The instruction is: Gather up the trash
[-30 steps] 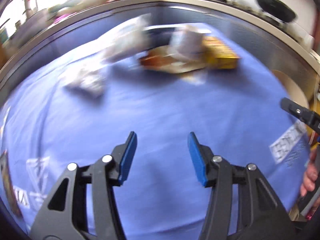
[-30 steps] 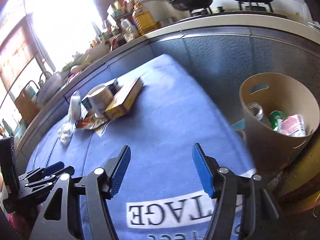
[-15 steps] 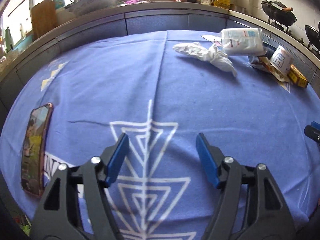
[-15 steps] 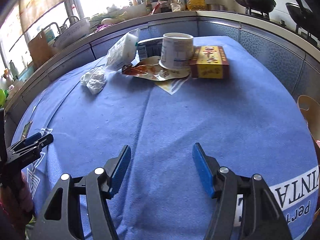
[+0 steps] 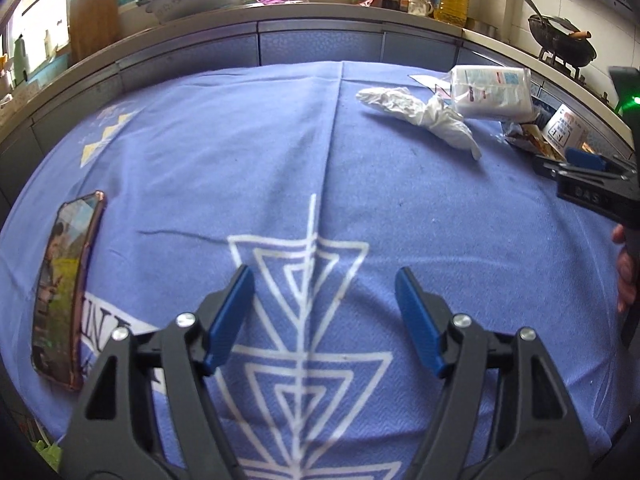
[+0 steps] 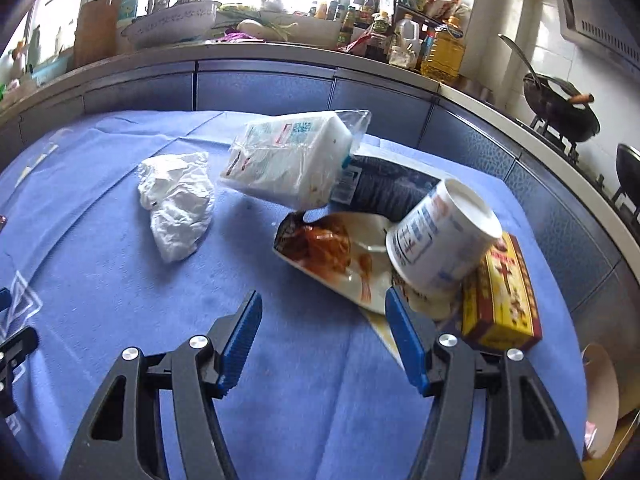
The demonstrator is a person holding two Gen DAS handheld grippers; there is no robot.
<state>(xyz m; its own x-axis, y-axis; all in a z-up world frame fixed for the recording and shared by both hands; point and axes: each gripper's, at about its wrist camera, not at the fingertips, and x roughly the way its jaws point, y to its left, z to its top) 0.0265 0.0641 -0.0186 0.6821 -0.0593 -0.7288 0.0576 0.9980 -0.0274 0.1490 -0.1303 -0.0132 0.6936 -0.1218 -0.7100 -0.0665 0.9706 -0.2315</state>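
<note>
Trash lies in a heap on the blue tablecloth (image 6: 120, 280). A crumpled white tissue (image 6: 176, 200) sits left of a plastic-wrapped white pack (image 6: 288, 160). An orange snack wrapper (image 6: 328, 248), a tilted white paper cup (image 6: 440, 236) and a yellow-red box (image 6: 500, 296) lie just ahead of my right gripper (image 6: 322, 340), which is open and empty. My left gripper (image 5: 324, 316) hangs open and empty over the white triangle print. In the left wrist view the tissue (image 5: 420, 112) and pack (image 5: 488, 88) are far right, and the right gripper (image 5: 584, 168) shows at the right edge.
A phone (image 5: 64, 288) lies near the cloth's left edge. The tan bin's rim (image 6: 600, 396) peeks in at the lower right. Behind the table runs a grey counter (image 6: 280, 80) with bottles, a basin and a wok (image 6: 560, 108) on a stove.
My right gripper swung from the bin to the trash heap and now hovers close before it. My left gripper swept left over the triangle print, its jaws widened, then it held still.
</note>
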